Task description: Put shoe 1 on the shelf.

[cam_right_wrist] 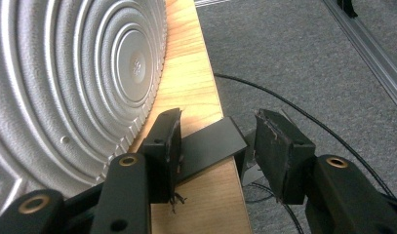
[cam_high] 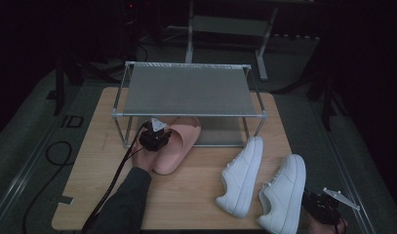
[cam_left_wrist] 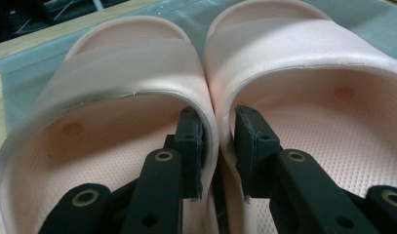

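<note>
Gripping the pink slippers (cam_left_wrist: pixel 206 97) by their touching inner walls, the left gripper (cam_left_wrist: pixel 218 151) holds the pair at the shoe rack's (cam_high: pixel 188 115) lower shelf mouth. White sneakers (cam_high: pixel 262 183) wait near the tabletop's (cam_high: pixel 186 195) front right corner; the right gripper (cam_right_wrist: pixel 218 146) stands apart, empty.

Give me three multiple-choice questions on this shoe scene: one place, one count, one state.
1. Where are the pink slippers?
A) on the rack's top shelf
B) at the front of the rack, toes under it
C) on the floor
2. How many white sneakers lie on the table?
A) one
B) two
C) four
3. The left tool is:
A) clamped on the slippers' inner walls
B) open and empty
C) holding a sneaker
Answers: 1 B, toes reach under the shelf; 2 B, a pair lies at the right; 3 A, its jaws pinch both walls.
</note>
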### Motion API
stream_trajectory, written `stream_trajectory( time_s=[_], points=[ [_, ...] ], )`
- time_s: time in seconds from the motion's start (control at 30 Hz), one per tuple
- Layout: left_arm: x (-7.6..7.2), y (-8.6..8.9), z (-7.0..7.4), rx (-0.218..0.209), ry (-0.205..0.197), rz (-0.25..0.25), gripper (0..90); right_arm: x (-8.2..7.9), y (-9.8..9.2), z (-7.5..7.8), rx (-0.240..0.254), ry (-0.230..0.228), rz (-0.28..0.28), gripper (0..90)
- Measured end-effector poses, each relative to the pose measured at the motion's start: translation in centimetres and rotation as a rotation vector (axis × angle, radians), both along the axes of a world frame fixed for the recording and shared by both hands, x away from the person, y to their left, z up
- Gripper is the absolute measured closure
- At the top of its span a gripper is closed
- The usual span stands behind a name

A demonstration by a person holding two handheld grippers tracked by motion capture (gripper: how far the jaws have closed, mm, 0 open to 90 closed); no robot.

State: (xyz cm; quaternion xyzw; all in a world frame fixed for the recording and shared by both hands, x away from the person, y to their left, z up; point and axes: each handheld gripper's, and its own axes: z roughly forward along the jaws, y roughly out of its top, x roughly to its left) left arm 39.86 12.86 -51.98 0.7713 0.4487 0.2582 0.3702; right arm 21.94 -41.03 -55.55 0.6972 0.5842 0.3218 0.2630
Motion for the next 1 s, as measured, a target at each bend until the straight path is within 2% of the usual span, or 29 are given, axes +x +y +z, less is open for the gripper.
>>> stream_trajectory(
  time_s=[0.1, 0.13, 0.23, 0.33, 0.47, 0.63, 1.0],
  points=[
    [0.0, 0.0, 0.0, -0.001, 0.002, 0.0, 71.9, 0.0, 0.0, 0.0, 0.0, 0.001, 0.0, 51.8],
    [-0.1, -0.1, 0.1, 0.012, -0.006, 0.0, 70.4, 0.0, 0.0, 0.0, 0.0, 0.001, 0.001, 51.8],
    [0.0, -0.1, 0.0, 0.005, 0.0, -0.007, 63.1, 0.0, 0.0, 0.0, 0.001, 0.001, 0.001, 51.8],
    [-0.1, -0.1, 0.1, 0.003, 0.003, -0.002, 61.8, 0.0, 0.0, 0.0, 0.001, 0.001, 0.001, 51.8],
    [-0.3, -0.1, 0.3, 0.012, 0.008, -0.005, 54.8, 0.0, 0.0, 0.0, 0.001, 0.001, 0.001, 51.8],
    [-0.7, -0.2, 0.6, -0.005, 0.001, 0.017, 48.4, 0.0, 0.0, 0.0, 0.001, 0.001, 0.002, 51.8],
    [-2.2, 0.2, 1.2, 0.026, -0.029, -0.023, 45.2, -0.1, 0.0, 0.0, 0.001, 0.002, 0.003, 51.7]
  ],
)
